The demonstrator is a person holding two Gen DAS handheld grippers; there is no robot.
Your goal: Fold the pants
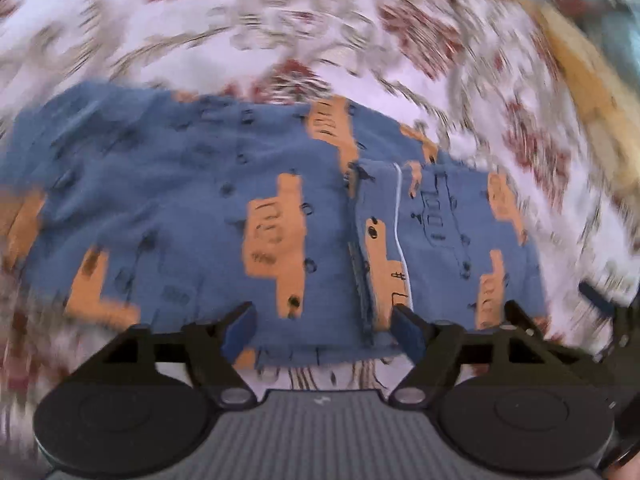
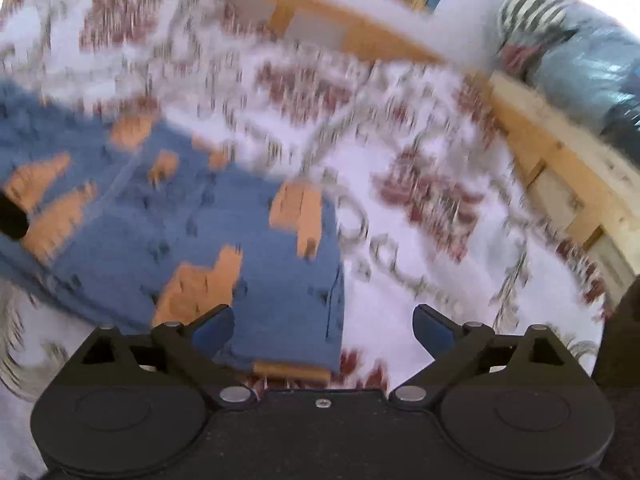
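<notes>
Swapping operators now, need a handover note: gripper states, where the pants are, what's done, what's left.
Left hand-held gripper: open, empty, over the near edge of the pants.
Right hand-held gripper: open, empty, at the pants' near right corner.
Pants: blue with orange patches, lying on the floral sheet; wooden frame beyond.
Done: one part already lies folded over the right side, a white-edged seam showing on top.
Left: probably at least one more fold. Both views are motion-blurred, so check the edges before gripping.

Flat floral sheet [image 2: 420,240] lies open right of the pants [image 2: 240,240]; a wooden rail [image 2: 560,152] bounds it beyond.
</notes>
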